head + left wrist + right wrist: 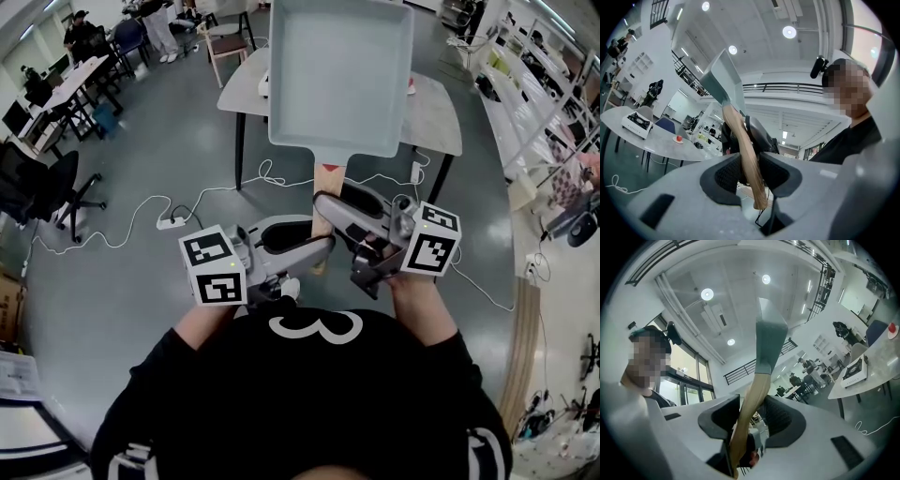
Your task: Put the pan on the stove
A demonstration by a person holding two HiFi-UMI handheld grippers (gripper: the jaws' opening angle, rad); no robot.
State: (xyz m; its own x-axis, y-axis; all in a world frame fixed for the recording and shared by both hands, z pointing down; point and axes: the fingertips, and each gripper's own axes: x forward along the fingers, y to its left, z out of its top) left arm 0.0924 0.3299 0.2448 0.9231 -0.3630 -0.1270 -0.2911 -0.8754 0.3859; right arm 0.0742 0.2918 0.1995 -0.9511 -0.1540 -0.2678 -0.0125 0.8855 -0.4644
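A pale grey square pan [339, 75] with a wooden handle [330, 175] is held up in the air in front of me, above a round-cornered table [438, 114]. Both grippers clamp the handle from opposite sides. My left gripper [319, 242] is shut on its lower end and my right gripper [325, 202] is shut just above. In the left gripper view the handle [743, 140] runs up between the pads of the left gripper [751, 173] to the pan [719, 75]. In the right gripper view the handle [754, 394] passes through the right gripper [752, 420]. A small white stove [636, 123] stands on the table.
The stove [855, 372] sits near the table's edge, with a small red thing [678, 138] on a saucer farther along. White cables and a power strip [172, 222] lie on the grey floor. An office chair [37, 192] stands left; shelves line the right wall.
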